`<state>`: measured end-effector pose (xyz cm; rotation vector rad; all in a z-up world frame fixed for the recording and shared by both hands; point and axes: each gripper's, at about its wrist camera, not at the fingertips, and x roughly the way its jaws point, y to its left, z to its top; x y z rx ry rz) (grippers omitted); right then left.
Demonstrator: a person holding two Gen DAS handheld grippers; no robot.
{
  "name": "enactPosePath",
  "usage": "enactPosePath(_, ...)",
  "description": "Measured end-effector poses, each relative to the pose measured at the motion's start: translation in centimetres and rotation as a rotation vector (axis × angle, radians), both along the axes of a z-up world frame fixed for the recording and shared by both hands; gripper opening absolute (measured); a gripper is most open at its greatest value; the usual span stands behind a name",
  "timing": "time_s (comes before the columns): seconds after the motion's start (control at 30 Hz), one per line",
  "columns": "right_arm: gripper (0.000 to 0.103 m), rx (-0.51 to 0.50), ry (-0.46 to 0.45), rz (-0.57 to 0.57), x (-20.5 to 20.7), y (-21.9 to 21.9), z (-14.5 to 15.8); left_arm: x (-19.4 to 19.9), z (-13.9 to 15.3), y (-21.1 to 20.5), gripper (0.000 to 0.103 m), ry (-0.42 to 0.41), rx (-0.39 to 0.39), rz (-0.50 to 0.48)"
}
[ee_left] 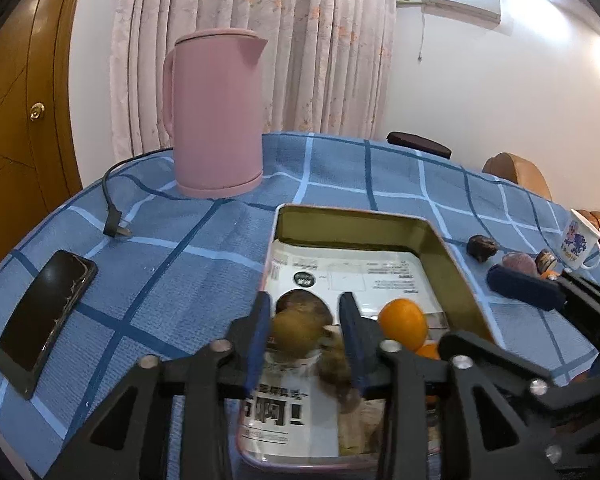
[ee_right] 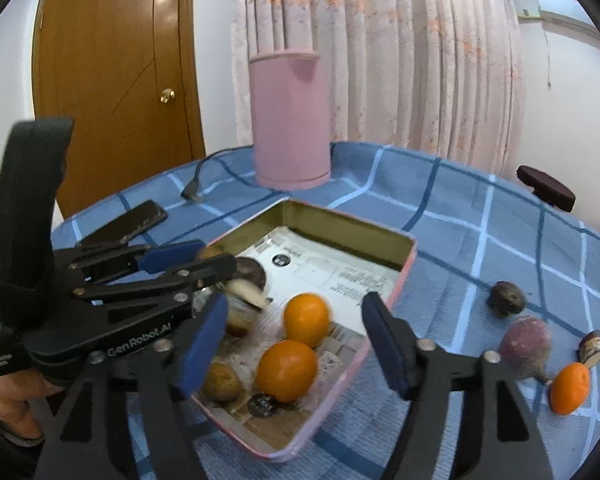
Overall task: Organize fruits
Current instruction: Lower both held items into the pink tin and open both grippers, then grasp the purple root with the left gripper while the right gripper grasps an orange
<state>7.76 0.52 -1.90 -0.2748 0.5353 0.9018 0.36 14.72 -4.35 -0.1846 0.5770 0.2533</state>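
A pink-rimmed metal tin (ee_left: pixel 440 248) (ee_right: pixel 400 272) lined with printed paper sits on the blue checked tablecloth. It holds two oranges (ee_right: pixel 306 320) (ee_right: pixel 286 370), a brown fruit (ee_right: pixel 222 382) and a dark round fruit (ee_right: pixel 252 272). My left gripper (ee_left: pixel 304 334) (ee_right: pixel 198 264) hangs over the tin with a kiwi (ee_left: pixel 294 332) between its blue pads; a blurred brown fruit (ee_left: pixel 336 364) lies just below. My right gripper (ee_right: pixel 294 342) is open and empty above the tin's near right edge. Outside the tin lie a dark fruit (ee_right: pixel 506 298), a purple fruit (ee_right: pixel 526 346), an orange (ee_right: pixel 570 388) and a brown striped piece (ee_right: pixel 592 346).
A pink kettle (ee_left: pixel 216 116) (ee_right: pixel 288 120) stands behind the tin, its black plug (ee_left: pixel 116 230) on the cloth. A black phone (ee_left: pixel 46 320) lies at the left. A white printed mug (ee_left: pixel 582 244) stands at the far right. Dark chair backs (ee_right: pixel 546 188) border the table.
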Motion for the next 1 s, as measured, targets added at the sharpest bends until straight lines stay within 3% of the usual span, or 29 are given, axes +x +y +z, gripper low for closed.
enactPosePath(0.03, 0.075, -0.002, -0.017, -0.010, -0.1, -0.6, 0.3, 0.0, 0.2, -0.2, 0.056, -0.009, -0.004, -0.004)
enactPosePath(0.1, 0.076, -0.012, -0.055, -0.037, -0.2, -1.9, 0.7, -0.2, 0.7, -1.0, 0.065, -0.031, 0.004, -0.008)
enactPosePath(0.23, 0.081, -0.007, -0.087, -0.133, 1.0, -6.0, 1.5, 0.1, 1.8, -3.1, 0.071, -0.050, 0.029, -0.049)
enactPosePath(0.43, 0.081, -0.041, -0.089, -0.361, 4.7, -13.1, 1.9, 1.6, 2.9, -7.6, 0.071, -0.058, 0.067, -0.153)
enactPosePath(0.6, 0.081, -0.056, -0.031, -0.507, 8.2, -16.8, 1.5, 3.4, 3.6, -11.6, 0.072, -0.058, 0.110, -0.236)
enactPosePath(0.8, 0.074, -0.090, 0.055, -0.529, 10.4, -17.1, 0.1, 6.2, 3.3, -14.9, 0.072, -0.031, 0.147, -0.296)
enactPosePath(1.0, 0.065, -0.131, 0.144, -0.521, 12.1, -16.6, -1.6, 8.3, 1.6, -15.8, 0.072, 0.040, 0.123, -0.315)
